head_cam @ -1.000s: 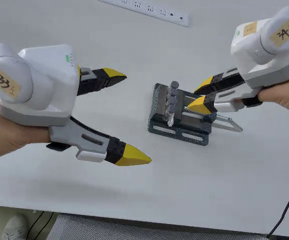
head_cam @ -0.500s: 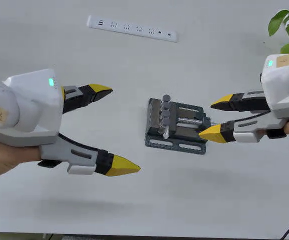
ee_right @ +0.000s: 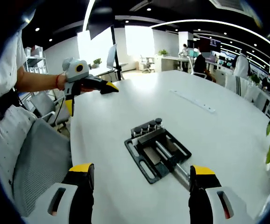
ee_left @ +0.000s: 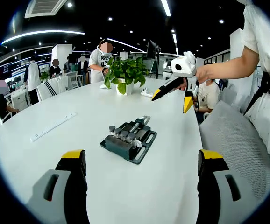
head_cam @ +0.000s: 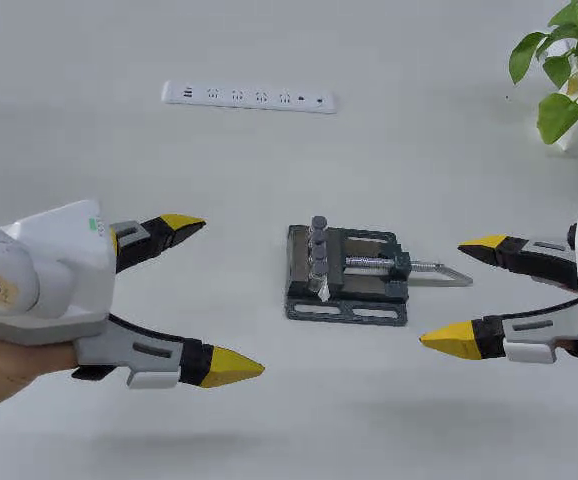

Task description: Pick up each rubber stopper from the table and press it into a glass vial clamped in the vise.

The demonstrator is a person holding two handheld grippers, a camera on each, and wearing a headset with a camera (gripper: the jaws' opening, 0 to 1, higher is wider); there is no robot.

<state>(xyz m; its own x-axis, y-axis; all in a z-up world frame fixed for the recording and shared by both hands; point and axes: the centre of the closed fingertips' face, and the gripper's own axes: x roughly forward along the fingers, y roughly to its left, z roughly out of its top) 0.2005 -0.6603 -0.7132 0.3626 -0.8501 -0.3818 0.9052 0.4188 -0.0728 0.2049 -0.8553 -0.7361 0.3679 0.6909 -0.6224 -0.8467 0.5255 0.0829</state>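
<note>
A dark metal vise point(head_cam: 347, 300) sits mid-table and clamps a row of several glass vials point(head_cam: 318, 255), each capped with a grey rubber stopper. My left gripper point(head_cam: 209, 295) hovers open to the vise's left, a hand's width away, holding nothing. Open and bare too, my right gripper point(head_cam: 466, 292) hangs off the vise's right side, past the screw handle point(head_cam: 439, 270). The left gripper view has the vise point(ee_left: 129, 140) ahead between its open fingertips point(ee_left: 72, 156), with the right gripper point(ee_left: 171, 100) beyond. The right gripper view looks over the vise point(ee_right: 157, 154) and vials point(ee_right: 146, 127) toward the left gripper point(ee_right: 92, 97).
A white power strip point(head_cam: 249, 97) lies at the table's far side. A potted plant point(head_cam: 569, 60) stands at the far right corner. A grey mesh chair point(ee_left: 238, 140) stands at the table's edge, and people sit and stand in the background office.
My right gripper has drawn back from the vise to the right, staying open. The left gripper has dropped lower and leftward. The head camera has tilted up, showing more of the table.
</note>
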